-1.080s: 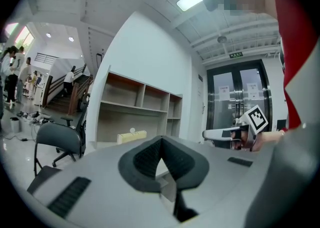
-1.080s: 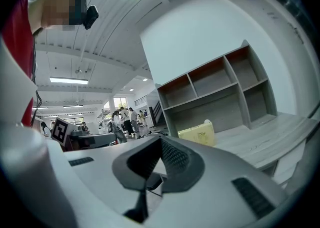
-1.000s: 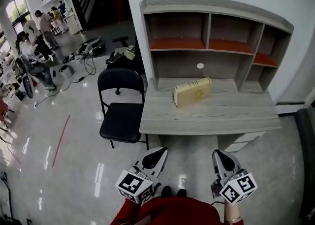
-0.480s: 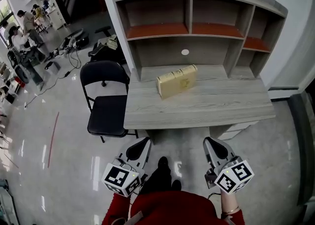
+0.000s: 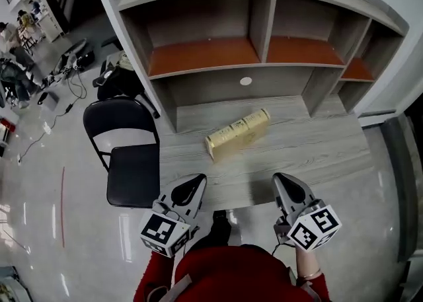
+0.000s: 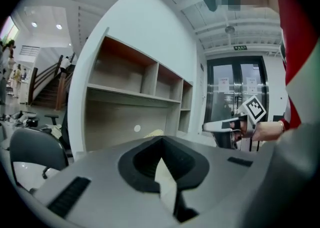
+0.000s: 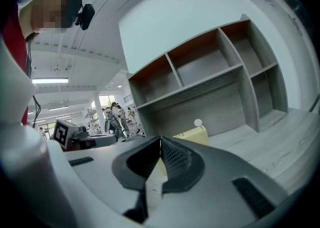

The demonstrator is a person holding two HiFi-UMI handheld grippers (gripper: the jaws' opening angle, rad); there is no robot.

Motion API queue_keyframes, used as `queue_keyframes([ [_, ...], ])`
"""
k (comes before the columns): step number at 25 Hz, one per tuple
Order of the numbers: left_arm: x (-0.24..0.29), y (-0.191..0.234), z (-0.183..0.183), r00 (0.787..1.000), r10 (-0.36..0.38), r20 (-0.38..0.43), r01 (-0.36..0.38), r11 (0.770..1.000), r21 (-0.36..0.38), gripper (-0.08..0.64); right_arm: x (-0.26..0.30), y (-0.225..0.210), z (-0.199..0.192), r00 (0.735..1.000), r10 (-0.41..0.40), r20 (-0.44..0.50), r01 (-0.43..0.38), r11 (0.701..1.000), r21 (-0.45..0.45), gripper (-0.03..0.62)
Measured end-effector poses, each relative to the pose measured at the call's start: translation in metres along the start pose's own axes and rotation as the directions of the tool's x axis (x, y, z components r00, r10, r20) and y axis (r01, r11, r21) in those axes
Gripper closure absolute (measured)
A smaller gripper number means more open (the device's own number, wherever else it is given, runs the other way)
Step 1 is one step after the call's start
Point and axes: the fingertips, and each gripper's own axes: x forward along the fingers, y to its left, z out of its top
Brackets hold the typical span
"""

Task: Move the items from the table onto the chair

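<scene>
One yellow box (image 5: 236, 135) lies on the grey table (image 5: 317, 155), tilted across its top below the shelf unit (image 5: 264, 30). One black folding chair (image 5: 132, 175) stands just beside the table's left end. Two grippers hover over the table's near edge. The box lies ahead of them, between their lines, apart from both. The left gripper (image 5: 192, 187) and the right gripper (image 5: 284, 185) each have their jaws clenched together, with nothing between them and touching nothing.

Grey wooden table (image 5: 317, 155) carries one yellow box (image 5: 236, 135), lying askew
</scene>
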Motion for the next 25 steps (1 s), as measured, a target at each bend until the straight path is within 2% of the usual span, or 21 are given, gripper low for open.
queue_keyframes([
  [4, 0.038, 0.024, 0.004, 0.997, -0.063, -0.042, 0.064, 0.998, 0.021, 0.552, 0.033, -0.013, 0.004, 0.999, -0.045, -0.025, 0.045, 0.999, 0.015, 0.578],
  [8, 0.063, 0.035, -0.007, 0.987, -0.096, -0.125, 0.097, 0.995, 0.001, 0.552, 0.045, -0.029, 0.002, 0.994, -0.088, -0.066, 0.09, 0.996, 0.027, 0.578],
  [10, 0.077, 0.037, -0.012, 0.972, -0.102, -0.21, 0.12, 0.99, 0.075, 0.549, 0.051, -0.039, 0.005, 0.992, -0.105, -0.067, 0.108, 0.993, 0.039, 0.578],
  [11, 0.087, 0.037, -0.014, 0.959, -0.105, -0.263, 0.143, 0.981, 0.128, 0.489, 0.053, -0.043, 0.007, 0.992, -0.11, -0.067, 0.113, 0.993, 0.042, 0.578],
  [13, 0.111, 0.035, -0.018, 0.918, -0.121, -0.378, 0.216, 0.952, 0.218, 0.371, 0.055, -0.052, 0.011, 0.991, -0.114, -0.067, 0.117, 0.992, 0.042, 0.578],
  [14, 0.125, 0.034, -0.02, 0.892, -0.13, -0.433, 0.257, 0.934, 0.25, 0.35, 0.056, -0.056, 0.012, 0.991, -0.115, -0.069, 0.119, 0.992, 0.047, 0.578],
  [17, 0.169, 0.04, -0.031, 0.809, -0.09, -0.581, 0.344, 0.874, 0.344, 0.333, 0.055, -0.063, 0.016, 0.991, -0.116, -0.06, 0.12, 0.991, 0.064, 0.578],
  [19, 0.191, 0.042, -0.046, 0.738, -0.046, -0.673, 0.4, 0.833, 0.382, 0.333, 0.05, -0.067, 0.018, 0.992, -0.119, -0.051, 0.123, 0.989, 0.076, 0.578],
  [20, 0.199, 0.041, -0.055, 0.697, -0.042, -0.716, 0.429, 0.824, 0.369, 0.333, 0.047, -0.069, 0.018, 0.991, -0.123, -0.048, 0.126, 0.988, 0.084, 0.578],
  [22, 0.211, 0.039, -0.072, 0.621, -0.047, -0.783, 0.465, 0.826, 0.319, 0.333, 0.04, -0.075, 0.017, 0.99, -0.133, -0.04, 0.137, 0.985, 0.104, 0.578],
  [25, 0.22, 0.04, -0.088, 0.542, -0.066, -0.838, 0.477, 0.845, 0.242, 0.314, 0.031, -0.082, 0.012, 0.986, -0.161, -0.035, 0.164, 0.977, 0.138, 0.578],
])
